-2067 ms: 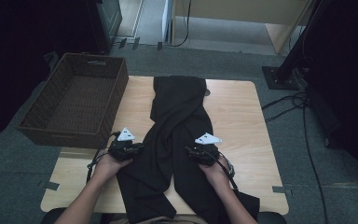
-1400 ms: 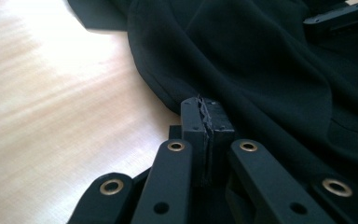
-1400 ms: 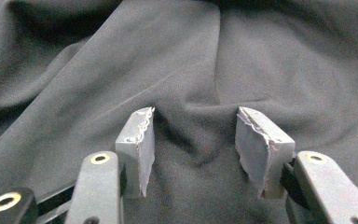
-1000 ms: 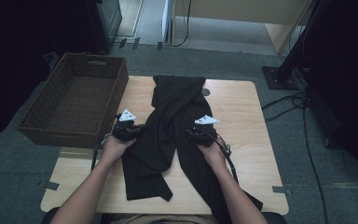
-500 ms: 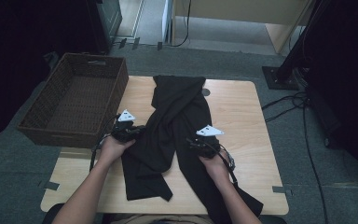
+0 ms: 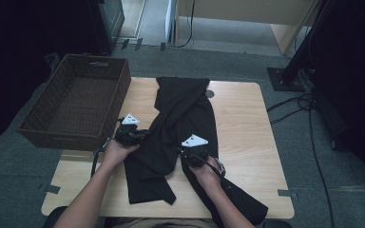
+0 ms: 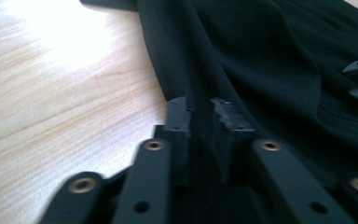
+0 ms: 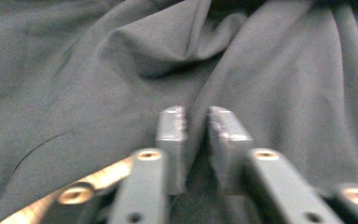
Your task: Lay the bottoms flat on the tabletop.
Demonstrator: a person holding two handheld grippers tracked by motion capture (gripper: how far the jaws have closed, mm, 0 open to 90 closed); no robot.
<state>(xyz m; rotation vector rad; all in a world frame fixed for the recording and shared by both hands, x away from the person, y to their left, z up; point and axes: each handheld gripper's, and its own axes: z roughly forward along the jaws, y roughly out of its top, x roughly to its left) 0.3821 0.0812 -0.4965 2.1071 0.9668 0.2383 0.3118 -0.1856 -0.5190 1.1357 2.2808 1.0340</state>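
A black garment (image 6: pixel 180 111) lies lengthwise on the wooden table (image 6: pixel 247 128), and one end hangs over the near edge. My left gripper (image 6: pixel 143 134) sits at the garment's left edge. In the left gripper view its jaws (image 7: pixel 200 105) have just been opening and stand slightly apart, with the cloth edge loose between them. My right gripper (image 6: pixel 183 152) rests on the middle of the garment. In the right gripper view its jaws (image 8: pixel 196 112) have just been closing and pinch a raised fold of the grey-black cloth (image 8: pixel 270 70).
A dark wicker basket (image 6: pixel 52 135) stands at the table's left side, close to my left hand. Bare wood lies to the right of the garment. Cables (image 6: pixel 309 109) run over the floor beyond the right edge.
My right gripper has slid toward the near edge and a little left over the garment, and its jaws have narrowed. The left hand has stayed where it was.
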